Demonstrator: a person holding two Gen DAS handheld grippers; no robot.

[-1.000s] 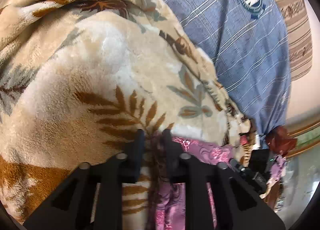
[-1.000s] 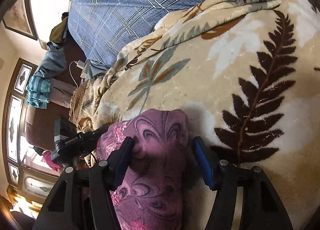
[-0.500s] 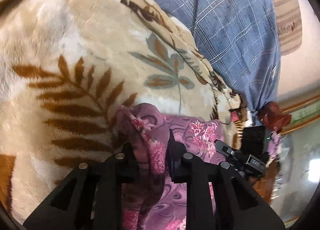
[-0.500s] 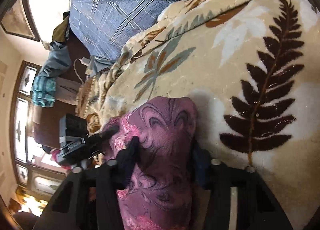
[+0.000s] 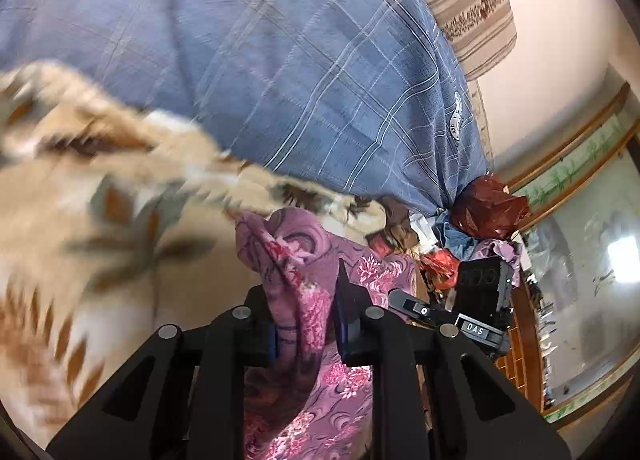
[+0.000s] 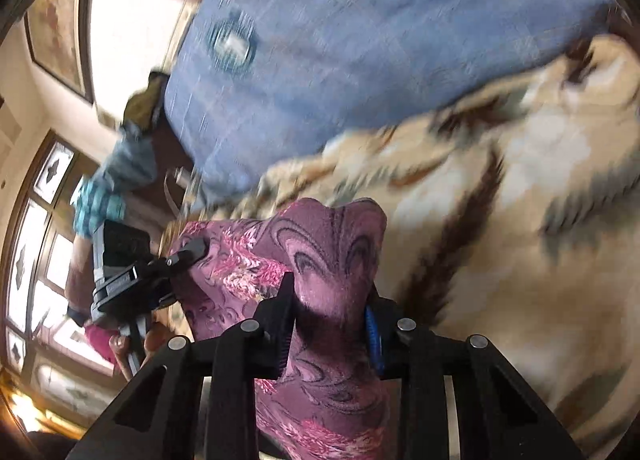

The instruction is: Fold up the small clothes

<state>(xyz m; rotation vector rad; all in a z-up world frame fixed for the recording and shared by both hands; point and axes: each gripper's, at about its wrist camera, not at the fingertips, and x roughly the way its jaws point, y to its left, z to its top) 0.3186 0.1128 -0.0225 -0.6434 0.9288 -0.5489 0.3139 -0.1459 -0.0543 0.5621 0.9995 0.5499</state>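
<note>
**Purple garment lifted between two tools, fold not yet made**

Left side. The left tool (image 5: 306, 334) is pressed nearly together on a bunched edge of the purple floral garment (image 5: 316, 272); cloth fills the gap between its fingers and rises in a gathered crest just ahead of the tips. From there the fabric runs rightward and away toward the other tool, which shows in this view as a dark body beyond the cloth. The fleece blanket (image 5: 80, 219) lies under and to the left of it, heavily blurred; the blue checked pillow (image 5: 280, 59) stands behind.

Right side. The right tool (image 6: 330, 324) has the garment between its fingers too, and its jaws are closing; the pads already press on a thick fold, which stands up ahead of the tips as a rounded hump.

Governing relation. Each tool holds one end of the same garment, so its long axis runs from tool to tool, across the bed. Neither hand is clearly nearer; the cloth between them hangs slack, not taut. Judgement: the next move depends on the two ends travelling together, or the span will twist.

Condition of garment. Thin, soft, patterned in pink flowers and dark swirls on purple, creased and gathered at both grips. It appears raised off the blanket at the gripped ends; how much trails below cannot be told.
</note>
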